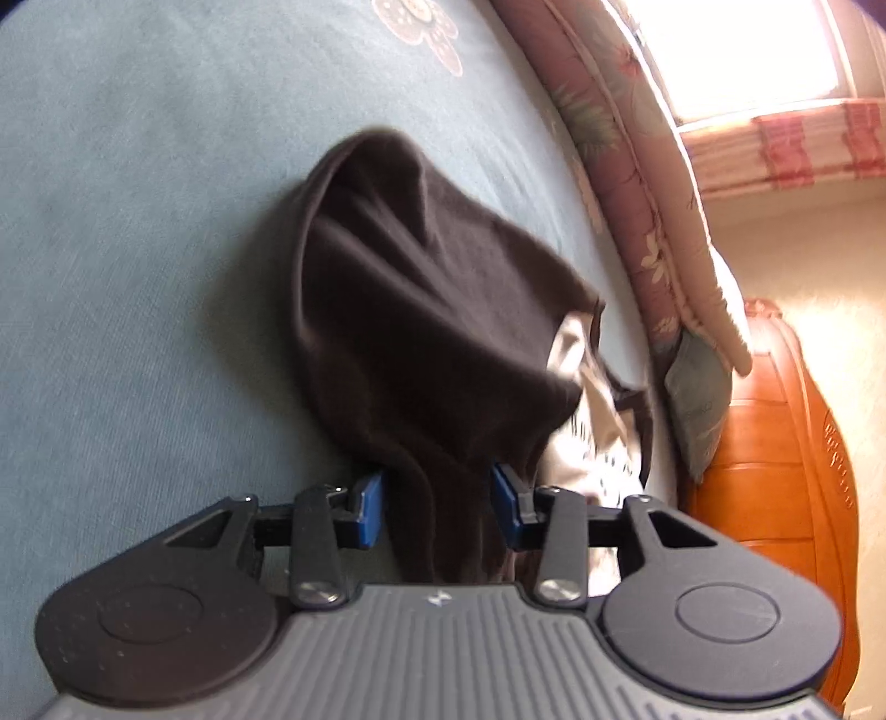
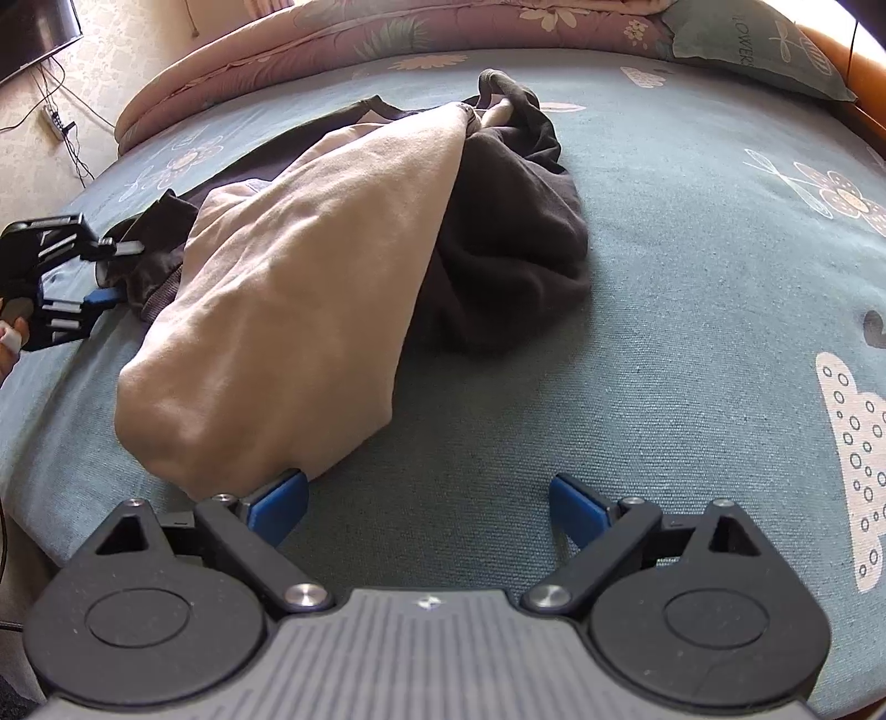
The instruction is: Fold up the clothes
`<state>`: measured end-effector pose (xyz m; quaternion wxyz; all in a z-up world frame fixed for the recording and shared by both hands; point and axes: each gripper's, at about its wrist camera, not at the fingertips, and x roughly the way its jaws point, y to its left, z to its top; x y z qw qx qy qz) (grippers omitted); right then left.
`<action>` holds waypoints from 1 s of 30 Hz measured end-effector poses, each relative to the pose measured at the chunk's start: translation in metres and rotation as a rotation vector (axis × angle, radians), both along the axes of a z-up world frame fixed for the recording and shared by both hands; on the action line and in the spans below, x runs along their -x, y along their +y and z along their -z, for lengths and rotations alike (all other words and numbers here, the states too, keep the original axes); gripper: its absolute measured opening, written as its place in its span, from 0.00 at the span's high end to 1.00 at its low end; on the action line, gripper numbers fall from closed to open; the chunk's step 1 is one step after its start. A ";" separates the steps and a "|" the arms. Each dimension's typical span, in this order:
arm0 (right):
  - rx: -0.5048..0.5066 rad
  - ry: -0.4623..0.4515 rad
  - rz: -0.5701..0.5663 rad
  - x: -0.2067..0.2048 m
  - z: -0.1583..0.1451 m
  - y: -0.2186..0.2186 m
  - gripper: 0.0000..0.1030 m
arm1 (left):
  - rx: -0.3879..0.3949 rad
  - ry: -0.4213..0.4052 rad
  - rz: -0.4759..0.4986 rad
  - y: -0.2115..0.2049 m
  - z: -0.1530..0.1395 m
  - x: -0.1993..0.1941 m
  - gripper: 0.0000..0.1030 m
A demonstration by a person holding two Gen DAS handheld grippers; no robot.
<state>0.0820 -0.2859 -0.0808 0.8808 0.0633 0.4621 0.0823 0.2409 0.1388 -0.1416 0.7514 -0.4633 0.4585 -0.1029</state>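
On a bed spread with a teal, flower-printed cotton sheet (image 2: 692, 288), a crumpled garment of dark brown and beige knit fabric (image 2: 310, 310) lies in a loose heap across the middle of the mattress.

At the far left of the right wrist view, the left gripper (image 2: 119, 271) — black-framed with blue pads, with a bit of a person's hand (image 2: 11, 338) behind it — meets the dark ribbed edge of the garment. From its own camera, a twisted rope of dark brown cloth (image 1: 437, 515) runs between the two blue pads (image 1: 372, 507); there is a sliver of space at each side of the cloth, so the jaws stand parted around it rather than pinching.

Further right, the beige panel of the garment drapes over the dark part and reaches down to the right gripper (image 2: 426, 507). Its jaws are spread wide with only bare sheet between them; the left-hand pad touches or sits just beside the beige hem — which, cannot be told.

Along the far edge of the bed runs a rolled pink floral quilt (image 2: 343, 39), and at the far right a grey-green printed cushion (image 2: 758, 47) rests against an orange-brown wooden headboard (image 1: 775, 454).
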 end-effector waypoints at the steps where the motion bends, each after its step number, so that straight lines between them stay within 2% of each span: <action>1: -0.002 -0.001 0.001 0.001 0.000 0.000 0.06 | 0.002 -0.001 0.009 -0.002 0.001 0.004 0.60; 6: -0.005 -0.006 -0.002 -0.003 0.000 0.001 0.05 | -0.005 -0.002 -0.004 -0.007 0.000 -0.007 0.60; 10: -0.023 -0.010 0.003 -0.004 -0.001 0.004 0.05 | -0.069 -0.021 0.010 -0.017 -0.007 -0.019 0.60; 12: -0.021 -0.013 0.005 -0.002 -0.001 0.005 0.05 | -0.137 -0.042 0.046 -0.022 -0.014 -0.018 0.62; 13: -0.022 -0.014 0.004 -0.001 -0.001 0.006 0.05 | -0.186 -0.048 0.056 -0.024 -0.016 -0.016 0.72; 14: -0.023 -0.014 0.004 0.000 0.000 0.006 0.05 | -0.239 -0.048 0.058 -0.026 -0.016 -0.014 0.87; 15: -0.024 -0.015 0.003 0.001 0.000 0.005 0.05 | -0.273 -0.059 0.059 -0.028 -0.016 -0.011 0.89; 18: -0.029 -0.015 0.010 0.003 0.000 0.005 0.05 | -0.347 -0.115 0.077 -0.033 -0.016 -0.003 0.90; 21: -0.031 -0.011 0.017 0.005 -0.002 0.004 0.05 | -0.431 -0.114 0.091 -0.044 -0.025 -0.003 0.90; 25: -0.025 -0.021 0.026 0.012 -0.007 0.000 0.05 | -0.457 -0.109 0.118 -0.040 -0.037 -0.001 0.93; 30: -0.010 -0.028 0.045 0.017 -0.010 -0.009 0.05 | -0.526 -0.155 0.104 -0.016 -0.061 0.007 0.94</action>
